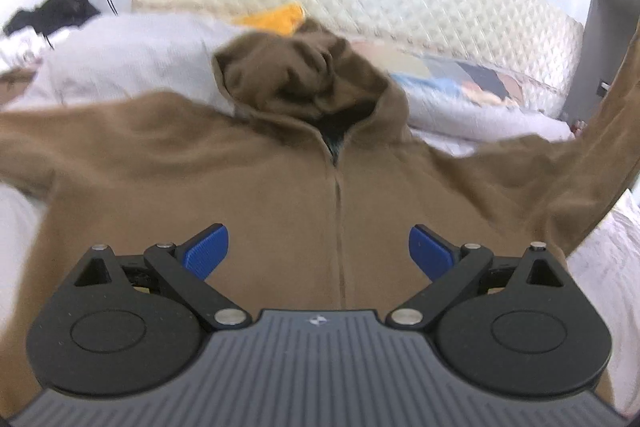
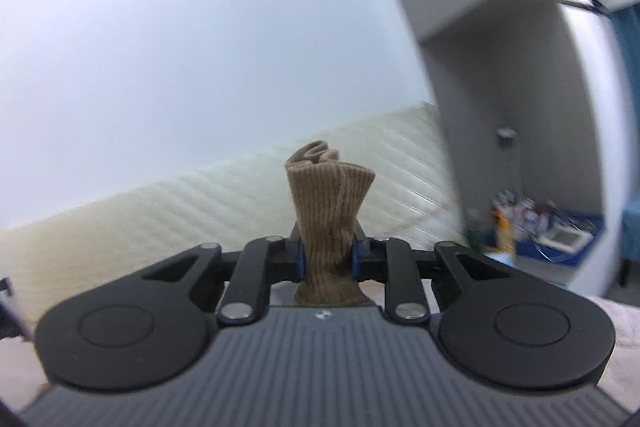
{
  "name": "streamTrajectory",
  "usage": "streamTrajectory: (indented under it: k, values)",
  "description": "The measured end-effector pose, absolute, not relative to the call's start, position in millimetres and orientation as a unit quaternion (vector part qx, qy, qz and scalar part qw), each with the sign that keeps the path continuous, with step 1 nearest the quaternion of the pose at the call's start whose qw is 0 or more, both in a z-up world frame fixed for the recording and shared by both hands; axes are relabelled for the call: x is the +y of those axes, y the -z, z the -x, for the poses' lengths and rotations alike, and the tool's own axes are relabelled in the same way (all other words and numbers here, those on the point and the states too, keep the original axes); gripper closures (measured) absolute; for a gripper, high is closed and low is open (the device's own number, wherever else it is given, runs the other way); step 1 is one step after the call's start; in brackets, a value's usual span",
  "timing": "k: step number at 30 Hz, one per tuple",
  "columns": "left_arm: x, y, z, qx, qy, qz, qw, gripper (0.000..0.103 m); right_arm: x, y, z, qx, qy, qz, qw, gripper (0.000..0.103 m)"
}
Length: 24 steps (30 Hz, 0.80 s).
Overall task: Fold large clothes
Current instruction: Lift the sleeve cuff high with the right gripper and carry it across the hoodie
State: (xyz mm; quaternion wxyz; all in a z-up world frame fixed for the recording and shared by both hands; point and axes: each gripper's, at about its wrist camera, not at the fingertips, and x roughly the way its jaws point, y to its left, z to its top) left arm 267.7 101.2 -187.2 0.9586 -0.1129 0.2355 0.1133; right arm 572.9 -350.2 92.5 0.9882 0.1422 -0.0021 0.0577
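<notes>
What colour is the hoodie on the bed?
Brown hoodie, clearest in the left wrist view.

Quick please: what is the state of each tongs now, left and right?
Left tongs: open, empty, above the brown zip-up hooded sweatshirt.
Right tongs: closed on the sweatshirt's brown ribbed knit cuff.

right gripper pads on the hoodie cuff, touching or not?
Touching. The right wrist view shows the right gripper shut on the ribbed cuff, blue pads pressed against both sides.

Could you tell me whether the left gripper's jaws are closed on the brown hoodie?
No, the left gripper stands wide open above the brown hoodie, with nothing between its jaws.
</notes>
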Motion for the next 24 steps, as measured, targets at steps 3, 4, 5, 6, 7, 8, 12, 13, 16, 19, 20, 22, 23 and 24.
streamTrajectory:
  k: [3, 4, 5, 6, 7, 8, 12, 13, 16, 19, 20, 22, 23, 24]
  values:
    - [120.8, 178.2, -260.8, 0.215, -0.103, 0.154, 0.959, 0.004, -304.6, -112.9, -550.1, -0.001, -0.081, -0.114, 0.99, 0.086]
    - [127.7, 177.4, -257.9, 0.207, -0.101, 0.168, 0.958, 0.004, -287.9, -116.8, -542.7, -0.001, -0.091, -0.102, 0.991, 0.086]
    - [133.9, 176.7, -254.9, 0.201, -0.101, 0.178, 0.958, 0.004, -271.9, -120.0, -536.6, 0.001, -0.1, -0.092, 0.991, 0.086]
    - [139.4, 176.1, -252.0, 0.196, -0.103, 0.183, 0.958, 0.004, -255.1, -121.6, -530.2, 0.002, -0.106, -0.082, 0.991, 0.087]
    - [144.1, 175.3, -249.7, 0.192, -0.106, 0.187, 0.958, 0.004, -237.0, -121.9, -523.4, 0.004, -0.115, -0.072, 0.991, 0.087]
    - [149.6, 174.8, -246.3, 0.186, -0.109, 0.193, 0.957, 0.004, -221.7, -121.4, -516.4, 0.005, -0.125, -0.065, 0.99, 0.087]
    - [178.4, 170.2, -228.1, 0.165, -0.121, 0.239, 0.949, 0.004, -151.9, -112.2, -483.9, 0.008, -0.185, -0.025, 0.982, 0.087]
    - [185.6, 170.1, -223.6, 0.16, -0.124, 0.252, 0.946, 0.004, -130.5, -107.0, -474.6, 0.01, -0.205, -0.01, 0.979, 0.087]
    - [206.6, 171.0, -210.9, 0.144, -0.133, 0.281, 0.939, 0.004, -78.2, -86.5, -451.5, 0.022, -0.265, 0.023, 0.964, 0.087]
    - [227.5, 173.4, -201.3, 0.136, -0.147, 0.313, 0.928, 0.004, -26.0, -56.2, -425.3, 0.043, -0.322, 0.032, 0.945, 0.087]
    - [234.0, 174.6, -198.9, 0.133, -0.144, 0.327, 0.924, 0.004, -10.1, -44.0, -417.9, 0.055, -0.343, 0.028, 0.937, 0.087]
    - [244.6, 176.4, -190.3, 0.124, -0.15, 0.347, 0.917, 0.004, 20.6, -18.9, -404.2, 0.075, -0.387, 0.021, 0.919, 0.087]
    - [249.9, 177.1, -185.6, 0.12, -0.158, 0.354, 0.914, 0.004, 33.9, -7.8, -400.7, 0.083, -0.401, 0.022, 0.912, 0.087]
    - [255.6, 178.5, -180.9, 0.116, -0.165, 0.363, 0.909, 0.004, 48.7, 3.9, -395.7, 0.097, -0.416, 0.022, 0.904, 0.087]
